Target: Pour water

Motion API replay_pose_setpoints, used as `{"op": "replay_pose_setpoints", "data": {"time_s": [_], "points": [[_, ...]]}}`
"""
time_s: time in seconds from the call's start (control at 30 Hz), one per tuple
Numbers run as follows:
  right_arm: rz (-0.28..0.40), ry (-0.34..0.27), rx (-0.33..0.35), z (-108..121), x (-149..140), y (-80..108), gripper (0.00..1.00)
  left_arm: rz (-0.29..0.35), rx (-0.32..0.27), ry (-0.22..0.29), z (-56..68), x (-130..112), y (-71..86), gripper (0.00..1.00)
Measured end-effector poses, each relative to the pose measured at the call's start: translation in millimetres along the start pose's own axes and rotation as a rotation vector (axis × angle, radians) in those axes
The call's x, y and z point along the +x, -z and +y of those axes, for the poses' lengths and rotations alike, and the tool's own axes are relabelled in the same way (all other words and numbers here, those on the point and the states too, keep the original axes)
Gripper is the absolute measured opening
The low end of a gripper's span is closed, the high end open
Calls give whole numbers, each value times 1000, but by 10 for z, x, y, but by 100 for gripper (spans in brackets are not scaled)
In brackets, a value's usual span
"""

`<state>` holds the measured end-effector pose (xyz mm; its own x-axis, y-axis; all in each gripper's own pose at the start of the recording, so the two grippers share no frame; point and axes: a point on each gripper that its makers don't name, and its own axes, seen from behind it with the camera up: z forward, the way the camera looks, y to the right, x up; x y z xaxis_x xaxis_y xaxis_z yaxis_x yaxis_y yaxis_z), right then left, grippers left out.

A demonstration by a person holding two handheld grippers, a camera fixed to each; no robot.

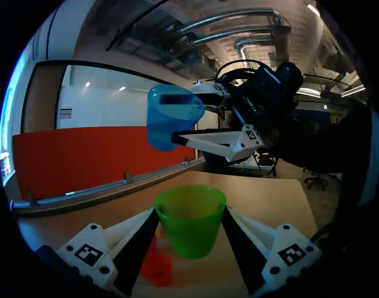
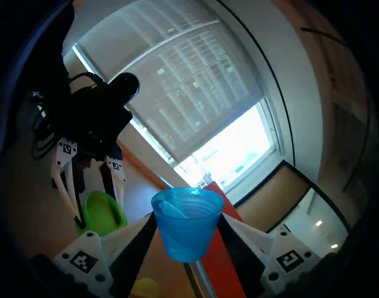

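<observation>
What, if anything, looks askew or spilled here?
The blue cup, gripped by the right gripper, is tipped well over, mouth sideways, while the green cup is upright. That suits pouring; no spill shows on the table.

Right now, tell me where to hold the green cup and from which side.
Grip the green cup across its side wall near mid-height, level from the side, as the left gripper does. It stands upright and tapers downward, so jaws on opposite walls leave its mouth open to the blue cup.
</observation>
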<state>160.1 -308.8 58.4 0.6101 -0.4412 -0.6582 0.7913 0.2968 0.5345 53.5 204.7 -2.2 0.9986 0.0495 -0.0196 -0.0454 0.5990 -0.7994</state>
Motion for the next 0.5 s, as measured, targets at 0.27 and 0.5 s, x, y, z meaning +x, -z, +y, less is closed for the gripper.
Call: {"op": "replay_pose_setpoints", "data": {"time_s": [0.27,0.5], "points": [[-10,55,-4,18,-6,-6,88,5,-3,-6,22,2,-4,86],[-17,97,-4,34,0,-10,88,18,-8,4,36,12,-11,86]]}}
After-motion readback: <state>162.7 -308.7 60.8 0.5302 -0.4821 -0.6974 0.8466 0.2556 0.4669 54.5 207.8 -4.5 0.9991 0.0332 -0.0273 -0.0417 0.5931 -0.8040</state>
